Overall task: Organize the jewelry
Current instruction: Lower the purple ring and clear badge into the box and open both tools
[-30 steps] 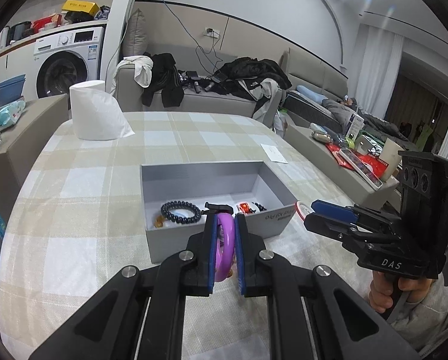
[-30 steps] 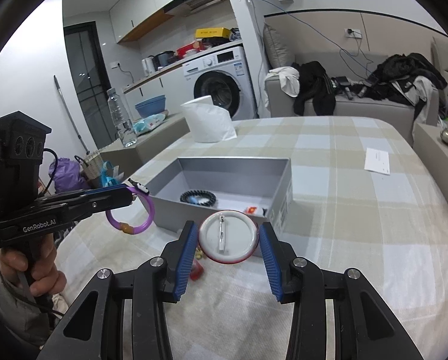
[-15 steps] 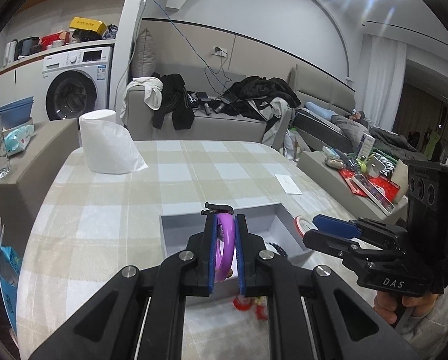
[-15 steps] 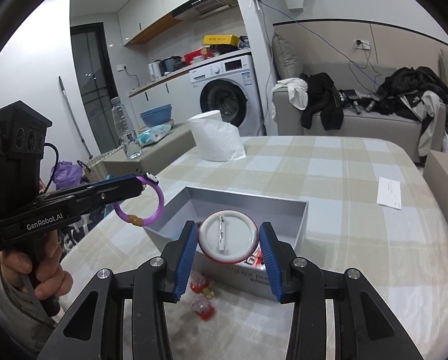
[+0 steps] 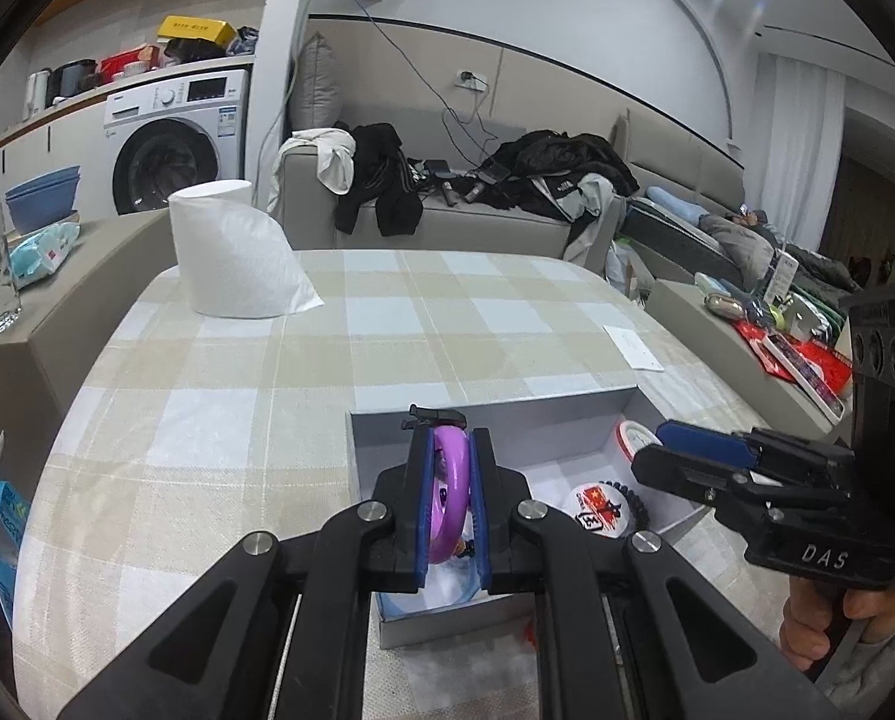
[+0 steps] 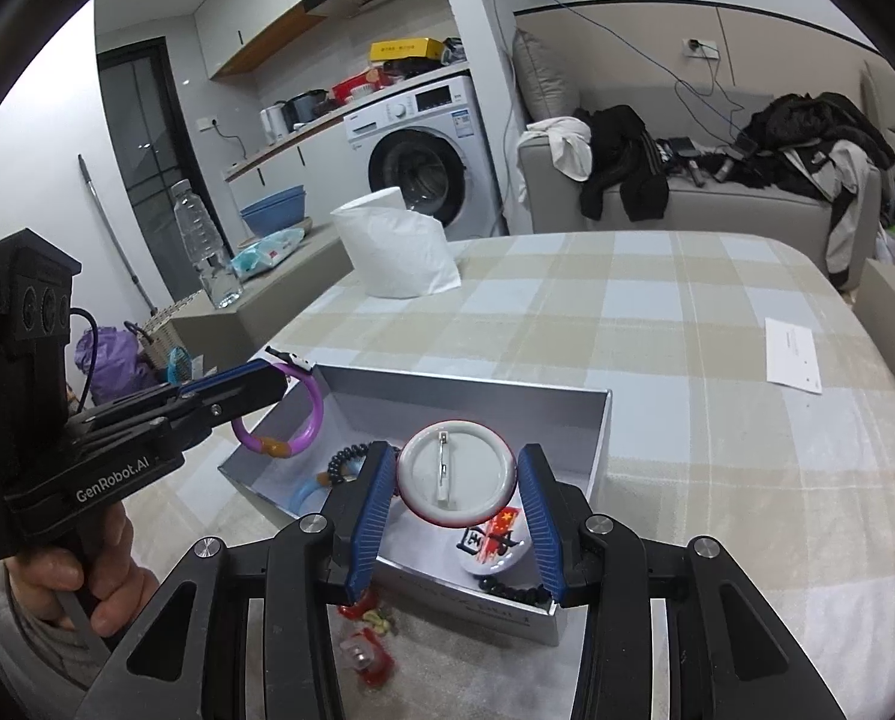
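A grey open box (image 5: 495, 417) (image 6: 597, 438) sits on the checked tablecloth. My left gripper (image 5: 449, 498) is shut on a purple bangle (image 5: 450, 486) and holds it over the box's left part; it also shows in the right wrist view (image 6: 279, 381), with the bangle (image 6: 312, 420) hanging from it. My right gripper (image 6: 457, 501) is shut on a round white pin badge (image 6: 457, 480), back side facing me, above the box's near wall; it also shows in the left wrist view (image 5: 675, 450). Inside lie a printed badge (image 6: 489, 546), black bead bracelets (image 6: 345, 459) and a light blue ring (image 6: 306, 495).
Red trinkets (image 6: 366, 630) lie on the cloth in front of the box. A white tissue roll (image 5: 231, 252) stands at the far left of the table, a paper slip (image 6: 792, 354) at the right. A side counter with a water bottle (image 6: 204, 252) is to the left.
Both grippers have moved forward over the box with their loads. The box now lies right under them and its contents show.
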`<state>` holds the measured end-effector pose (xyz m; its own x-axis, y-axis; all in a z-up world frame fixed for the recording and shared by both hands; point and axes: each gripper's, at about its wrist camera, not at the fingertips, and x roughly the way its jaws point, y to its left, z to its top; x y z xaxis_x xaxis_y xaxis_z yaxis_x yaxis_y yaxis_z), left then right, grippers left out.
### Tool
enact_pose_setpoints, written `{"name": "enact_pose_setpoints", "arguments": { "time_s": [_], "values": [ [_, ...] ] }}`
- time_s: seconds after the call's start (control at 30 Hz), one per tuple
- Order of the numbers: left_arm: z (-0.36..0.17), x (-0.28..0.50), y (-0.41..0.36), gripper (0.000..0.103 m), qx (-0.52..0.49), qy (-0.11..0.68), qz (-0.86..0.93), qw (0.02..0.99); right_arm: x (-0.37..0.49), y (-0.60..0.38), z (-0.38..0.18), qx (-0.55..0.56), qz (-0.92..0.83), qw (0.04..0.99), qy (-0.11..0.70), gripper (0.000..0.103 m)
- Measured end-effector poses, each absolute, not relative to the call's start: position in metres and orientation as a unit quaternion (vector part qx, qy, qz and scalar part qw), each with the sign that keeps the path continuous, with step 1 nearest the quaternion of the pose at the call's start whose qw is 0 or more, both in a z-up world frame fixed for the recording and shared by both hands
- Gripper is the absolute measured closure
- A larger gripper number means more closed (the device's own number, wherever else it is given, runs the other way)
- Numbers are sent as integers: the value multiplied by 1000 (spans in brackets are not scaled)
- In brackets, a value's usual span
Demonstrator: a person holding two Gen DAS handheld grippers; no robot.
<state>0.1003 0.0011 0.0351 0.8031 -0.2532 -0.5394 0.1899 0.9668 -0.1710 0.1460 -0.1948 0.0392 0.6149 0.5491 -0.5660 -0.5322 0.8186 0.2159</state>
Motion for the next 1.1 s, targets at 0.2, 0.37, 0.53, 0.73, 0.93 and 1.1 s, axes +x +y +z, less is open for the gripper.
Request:
{"name": "enact_pose_setpoints", "arguments": {
  "time_s": [0.2,0.37,0.53,0.73,0.93,1.1],
  "values": [
    [33,100,-3,96,-47,297,-123,946,147,-192,37,11,302,897,321,62],
    [31,99,-8,96,-44,301,-130,944,146,-191,34,8,302,896,326,62],
    [30,99,-10,96,-43,302,-138,942,144,-191,34,5,300,896,327,62],
    [30,98,-15,95,-37,302,-145,942,141,-191,34,2,300,896,328,61],
    [40,89,-17,64,-28,286,-145,947,134,-193,43,0,299,902,310,52],
    [49,76,-14,20,-30,272,-135,952,121,-203,55,-4,290,911,293,17]
  ]
}}
